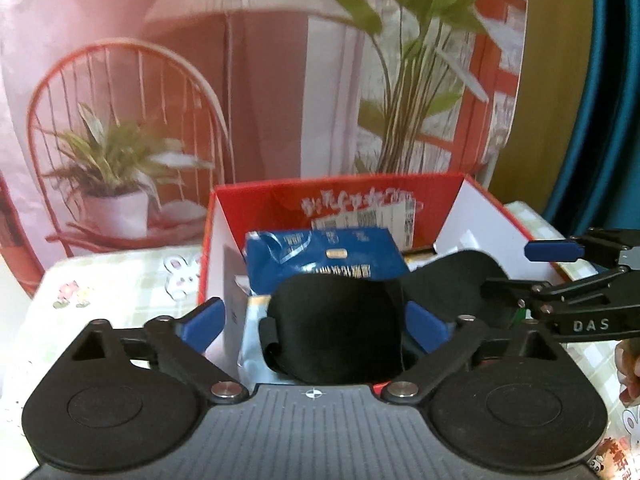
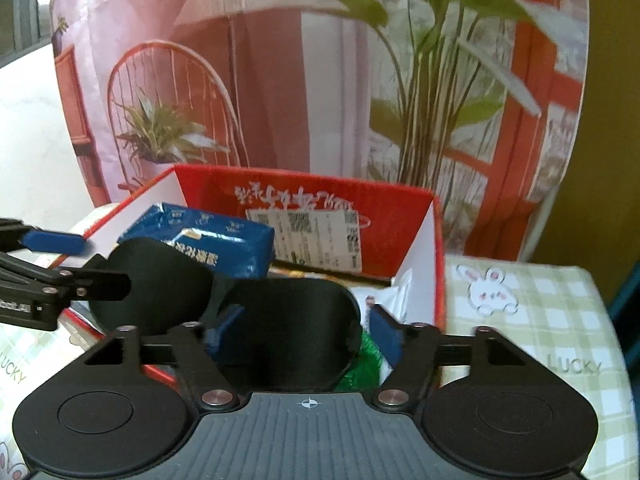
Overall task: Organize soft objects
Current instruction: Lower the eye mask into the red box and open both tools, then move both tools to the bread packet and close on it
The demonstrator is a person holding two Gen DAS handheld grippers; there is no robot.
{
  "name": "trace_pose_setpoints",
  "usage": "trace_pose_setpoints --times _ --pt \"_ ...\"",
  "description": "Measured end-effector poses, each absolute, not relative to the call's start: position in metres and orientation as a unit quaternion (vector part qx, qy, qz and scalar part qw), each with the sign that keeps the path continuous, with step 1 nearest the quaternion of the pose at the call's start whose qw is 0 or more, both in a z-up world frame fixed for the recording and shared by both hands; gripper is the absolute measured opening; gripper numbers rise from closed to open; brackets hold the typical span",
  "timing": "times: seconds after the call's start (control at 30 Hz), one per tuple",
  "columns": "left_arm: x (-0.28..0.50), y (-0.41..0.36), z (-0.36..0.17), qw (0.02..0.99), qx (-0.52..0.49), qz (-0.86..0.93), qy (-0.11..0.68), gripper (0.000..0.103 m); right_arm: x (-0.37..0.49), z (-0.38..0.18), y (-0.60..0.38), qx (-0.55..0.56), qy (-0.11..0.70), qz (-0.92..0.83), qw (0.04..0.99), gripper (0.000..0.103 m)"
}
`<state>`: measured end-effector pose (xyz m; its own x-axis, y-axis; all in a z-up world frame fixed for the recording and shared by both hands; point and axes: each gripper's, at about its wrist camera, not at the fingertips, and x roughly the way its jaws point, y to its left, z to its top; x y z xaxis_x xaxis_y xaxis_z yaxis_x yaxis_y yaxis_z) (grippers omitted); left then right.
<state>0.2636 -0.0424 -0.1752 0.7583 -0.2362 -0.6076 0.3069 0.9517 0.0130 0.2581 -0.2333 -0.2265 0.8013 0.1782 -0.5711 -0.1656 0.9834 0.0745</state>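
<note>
A black eye mask (image 1: 336, 332) lies over the open red and white box (image 1: 340, 200). My left gripper (image 1: 316, 322) is open, its blue pads on either side of the mask's left cup. My right gripper (image 2: 304, 334) is open around the other cup (image 2: 288, 328). In the right wrist view the left gripper's finger (image 2: 56, 242) reaches in over the mask's far cup (image 2: 156, 280). A blue tissue pack (image 1: 320, 258) lies in the box behind the mask and also shows in the right wrist view (image 2: 208, 240).
The box (image 2: 312, 204) stands on a green checked cloth with rabbit prints (image 2: 532, 320). A green and white packet (image 2: 368, 356) sits in the box. A printed backdrop with a chair and plants (image 1: 200, 100) hangs behind. A person's fingers (image 1: 628, 368) show at the right edge.
</note>
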Motion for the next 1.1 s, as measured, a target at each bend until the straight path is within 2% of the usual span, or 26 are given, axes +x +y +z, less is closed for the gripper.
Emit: trace_pose_setpoints --times 0.17,0.33,0.63,0.93,1.1 --pt "0.242 -0.041 -0.165 0.941 0.056 -0.138 0.304 0.101 0.236 -0.213 -0.237 -0.011 0.277 0.102 0.955 0.088" --pt "0.209 -0.038 -0.161 0.946 0.042 -0.137 0.292 0.103 0.208 -0.206 -0.242 -0.020 0.261 0.115 0.958 0.095" --pt "0.150 -0.055 -0.179 0.940 0.027 -0.159 0.300 0.103 0.143 -0.216 -0.259 -0.001 0.257 0.125 0.958 0.096" --pt "0.117 -0.074 -0.211 0.918 0.030 -0.204 0.338 0.103 0.069 -0.261 -0.276 0.001 0.319 0.116 0.941 0.095" --pt "0.114 -0.084 -0.222 0.904 0.015 -0.233 0.358 0.103 0.036 -0.282 -0.289 0.009 0.350 0.106 0.931 0.087"
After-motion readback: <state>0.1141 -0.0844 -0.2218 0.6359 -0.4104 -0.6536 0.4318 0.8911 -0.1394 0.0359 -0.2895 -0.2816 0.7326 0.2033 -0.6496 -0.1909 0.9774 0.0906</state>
